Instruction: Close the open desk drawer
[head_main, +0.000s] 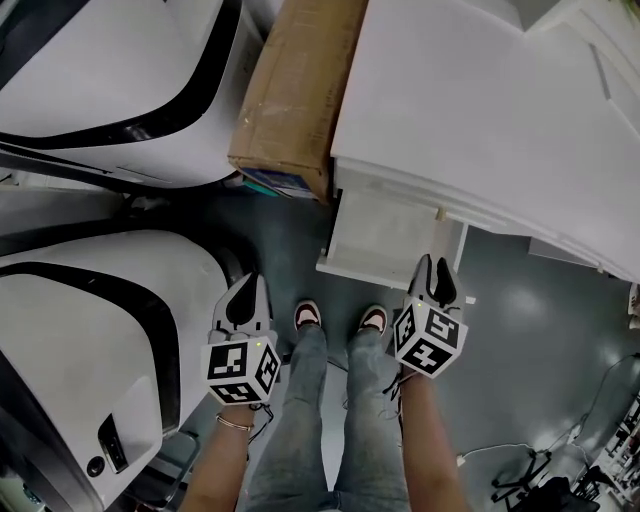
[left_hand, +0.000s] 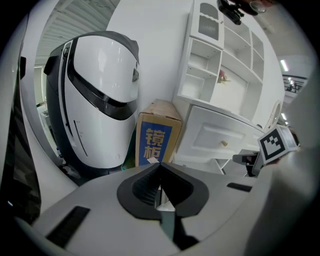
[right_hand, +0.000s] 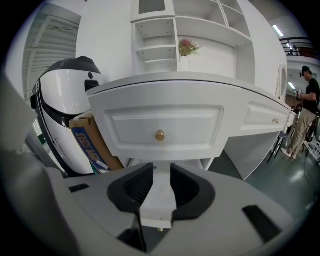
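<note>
At twelve o'clock from my right gripper (right_hand: 157, 172), whose jaws are spread and empty, the drawer (right_hand: 160, 130) stands pulled out from under the worktop (right_hand: 175, 82), with its knob (right_hand: 159, 135) dead ahead. My left gripper (left_hand: 160, 167), at nine o'clock, has its jaws pressed together. The risk I see is that an off-centre push could skew and jam the drawer, or the spread jaws could snag the knob.

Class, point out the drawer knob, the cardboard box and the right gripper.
drawer knob (right_hand: 159, 135): right gripper view, round front.
cardboard box (head_main: 290, 90): head view, brown face.
right gripper (head_main: 440, 270): head view, between fingertips.
</note>
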